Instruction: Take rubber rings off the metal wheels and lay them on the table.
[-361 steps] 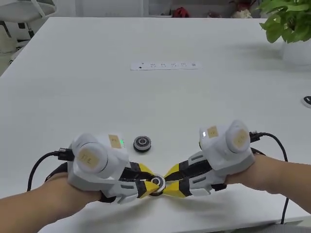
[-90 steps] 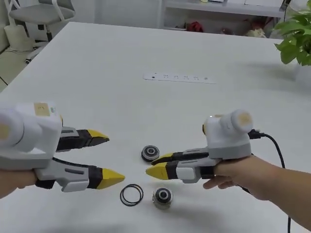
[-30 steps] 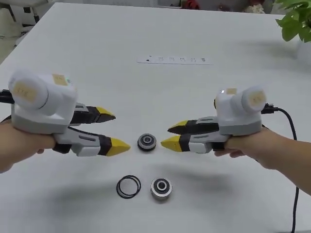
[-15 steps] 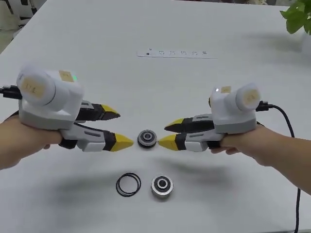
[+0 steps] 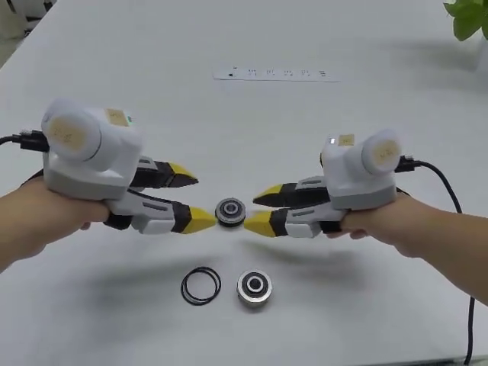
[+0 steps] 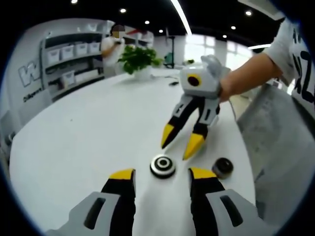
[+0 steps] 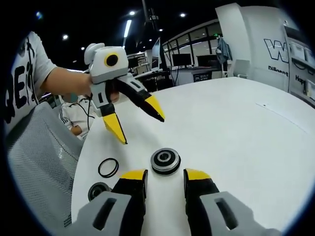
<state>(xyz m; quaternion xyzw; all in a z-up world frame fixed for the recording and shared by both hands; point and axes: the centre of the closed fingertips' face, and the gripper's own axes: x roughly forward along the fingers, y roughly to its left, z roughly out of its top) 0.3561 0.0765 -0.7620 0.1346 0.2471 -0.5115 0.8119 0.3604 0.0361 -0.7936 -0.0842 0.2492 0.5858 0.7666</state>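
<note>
Right now both tools are spread wide and gripping nothing: the left gripper [image 5: 203, 201] and right gripper [image 5: 251, 210] point at each other from either side of a dark-rimmed metal wheel [image 5: 229, 212] lying flat on the white table [image 5: 244, 130]. Each one's lower yellow tip sits just beside the wheel's rim, and I can't tell if they touch. Nearer the person a second metal wheel [image 5: 253, 286] lies flat with a shiny bare rim, and two thin black rubber rings [image 5: 201, 285], overlapping, lie loose on the table just beside it, on the left gripper's side.
</note>
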